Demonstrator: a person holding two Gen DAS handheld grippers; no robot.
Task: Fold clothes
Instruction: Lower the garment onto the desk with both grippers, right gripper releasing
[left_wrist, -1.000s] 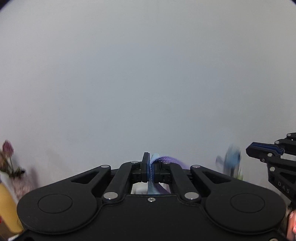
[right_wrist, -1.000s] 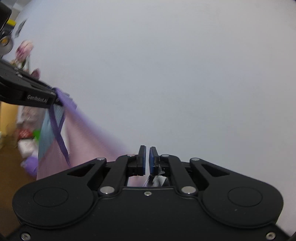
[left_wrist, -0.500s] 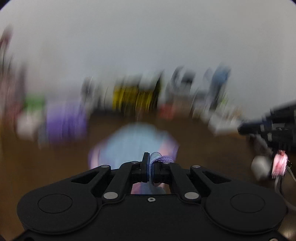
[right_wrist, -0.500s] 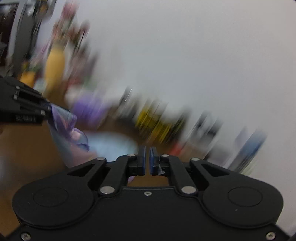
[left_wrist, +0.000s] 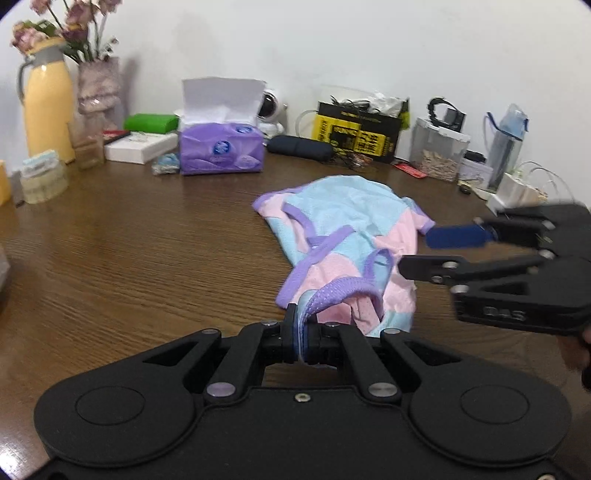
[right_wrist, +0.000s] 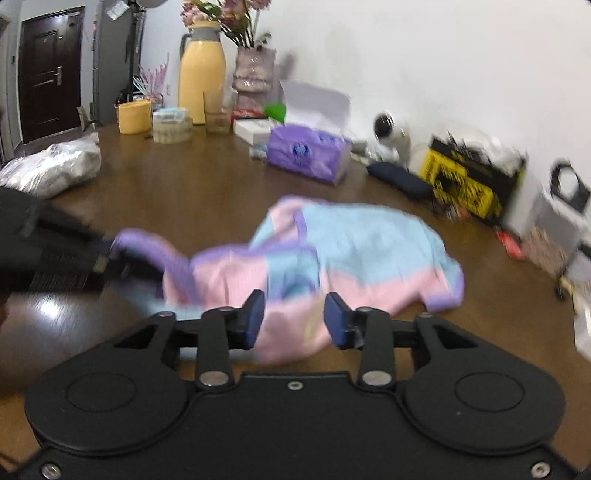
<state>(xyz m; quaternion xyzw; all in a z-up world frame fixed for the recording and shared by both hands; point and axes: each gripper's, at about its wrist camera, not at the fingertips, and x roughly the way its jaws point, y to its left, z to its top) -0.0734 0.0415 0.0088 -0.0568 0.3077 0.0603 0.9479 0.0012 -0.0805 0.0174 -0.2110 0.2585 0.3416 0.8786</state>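
Pinching a purple trim edge, the left gripper (left_wrist: 300, 341) is clamped on the garment (left_wrist: 347, 229), which lies crumpled on the table (left_wrist: 129, 258), stretching away ahead. Nearer its right side, the right gripper (right_wrist: 294, 320) hovers with jaws apart.

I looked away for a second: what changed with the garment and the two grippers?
The garment came down from hanging in the air onto the table. The right gripper opened and let it go. The left gripper stays clamped on its purple trim.
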